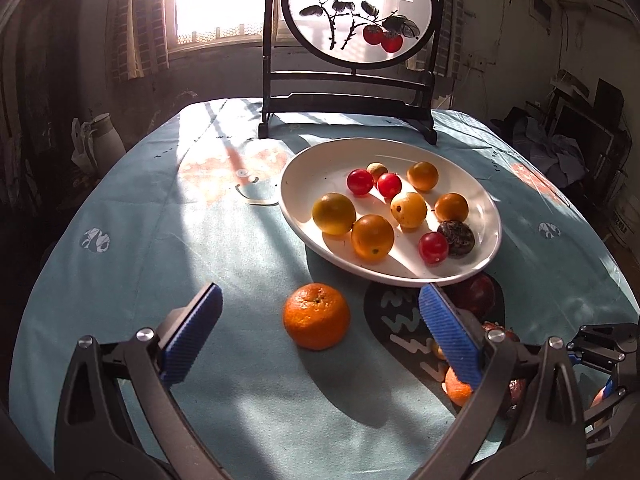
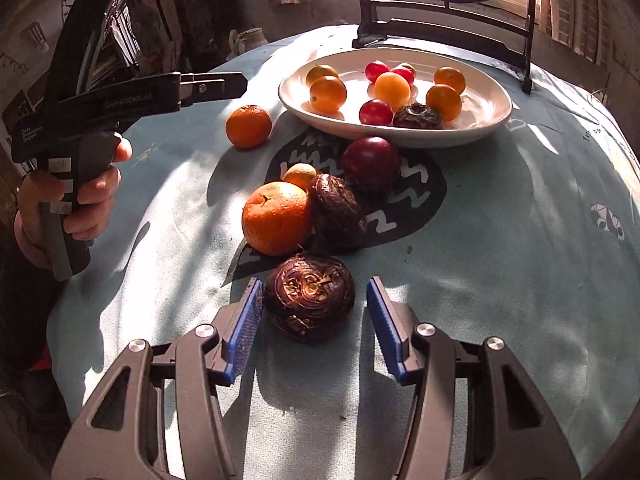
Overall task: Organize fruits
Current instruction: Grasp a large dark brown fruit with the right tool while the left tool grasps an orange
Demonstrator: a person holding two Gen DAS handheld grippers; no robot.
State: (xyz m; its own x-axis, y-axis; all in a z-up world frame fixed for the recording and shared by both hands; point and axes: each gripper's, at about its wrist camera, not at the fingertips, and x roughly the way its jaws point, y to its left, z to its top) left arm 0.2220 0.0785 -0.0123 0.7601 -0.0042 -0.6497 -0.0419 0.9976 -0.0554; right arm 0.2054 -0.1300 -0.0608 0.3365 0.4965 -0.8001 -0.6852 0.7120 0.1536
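The right gripper stands unclenched astride the water chestnut (left pad seemingly touching), which may roll forward into the orange when squeezed.

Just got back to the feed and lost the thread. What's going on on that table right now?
A person with a gripper in each hand is sorting fruit onto a white plate, which already holds tomatoes and small oranges. The right gripper straddles a dark water chestnut on the cloth, its pads not yet pressing it. The left gripper is open, aimed at a lone tangerine. An orange, a plum and another chestnut wait beside the plate.
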